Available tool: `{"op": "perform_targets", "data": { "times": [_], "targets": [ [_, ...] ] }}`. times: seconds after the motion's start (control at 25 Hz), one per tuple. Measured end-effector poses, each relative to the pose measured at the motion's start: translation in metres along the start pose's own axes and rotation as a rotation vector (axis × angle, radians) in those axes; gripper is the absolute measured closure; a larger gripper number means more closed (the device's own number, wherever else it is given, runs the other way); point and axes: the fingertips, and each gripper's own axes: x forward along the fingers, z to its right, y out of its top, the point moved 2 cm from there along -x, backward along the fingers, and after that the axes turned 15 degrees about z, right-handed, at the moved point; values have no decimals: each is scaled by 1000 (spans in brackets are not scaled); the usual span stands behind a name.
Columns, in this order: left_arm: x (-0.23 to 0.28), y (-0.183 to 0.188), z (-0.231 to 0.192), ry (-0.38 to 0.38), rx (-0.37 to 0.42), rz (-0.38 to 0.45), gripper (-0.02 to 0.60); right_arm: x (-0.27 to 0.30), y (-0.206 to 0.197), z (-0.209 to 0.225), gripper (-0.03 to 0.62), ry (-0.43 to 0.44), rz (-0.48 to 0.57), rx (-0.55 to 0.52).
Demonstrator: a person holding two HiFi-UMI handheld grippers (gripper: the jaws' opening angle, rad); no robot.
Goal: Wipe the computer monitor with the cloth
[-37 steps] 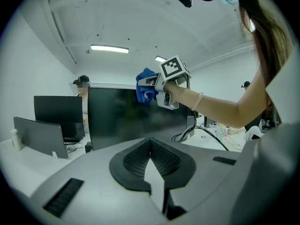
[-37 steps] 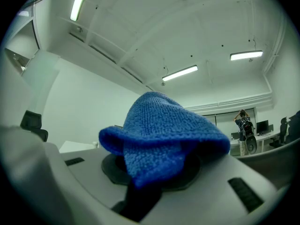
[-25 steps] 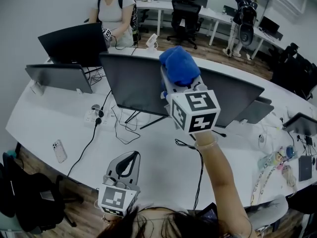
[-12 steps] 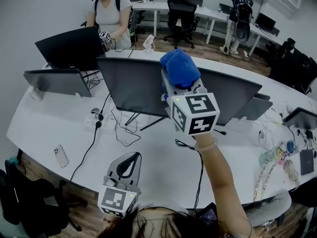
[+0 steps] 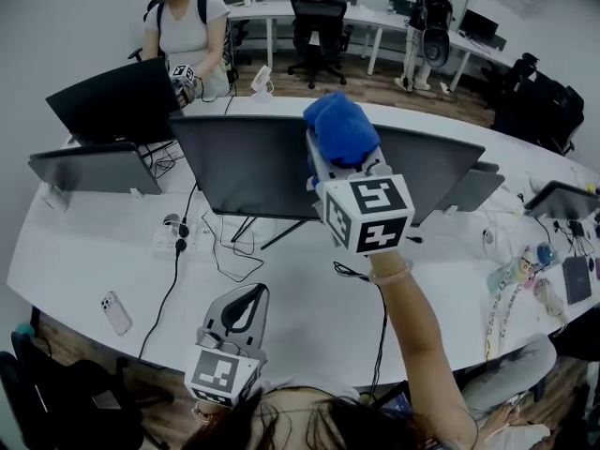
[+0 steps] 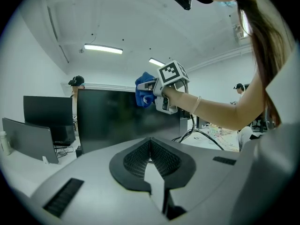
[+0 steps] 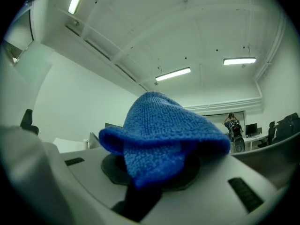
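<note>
Hardly shifted, right tool (image 5: 339, 150) grips cloth (image 5: 339, 125) at monitor (image 5: 248, 172) top; left tool (image 5: 249, 293) clenched empty near cables (image 5: 172, 277)

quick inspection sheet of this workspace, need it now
surface: white desk
job's things: blue cloth at the monitor top edge, contact unclear
clutter: phone, power strip, lanyards
claws: left claw shut, empty, low over desk; right claw shut on blue cloth
cables: black cables trail across desk
surroundings: other monitors, office chairs, two people
</note>
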Motion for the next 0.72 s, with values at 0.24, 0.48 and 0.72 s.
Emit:
{"op": "perform_targets", "data": {
  "times": [0.24, 0.48, 0.72],
  "targets": [
    [4, -4, 0, -73, -2, 18, 572, -4, -4, 9, 494, -49, -17, -17],
    [2, -6, -2, -107, -18, 14, 572, -8, -3, 15, 494, -89, -27, -32],
    [1, -10, 2, -119, -22, 7, 572, -11, -2, 22, 494, -107, -27, -37]
  ]
}}
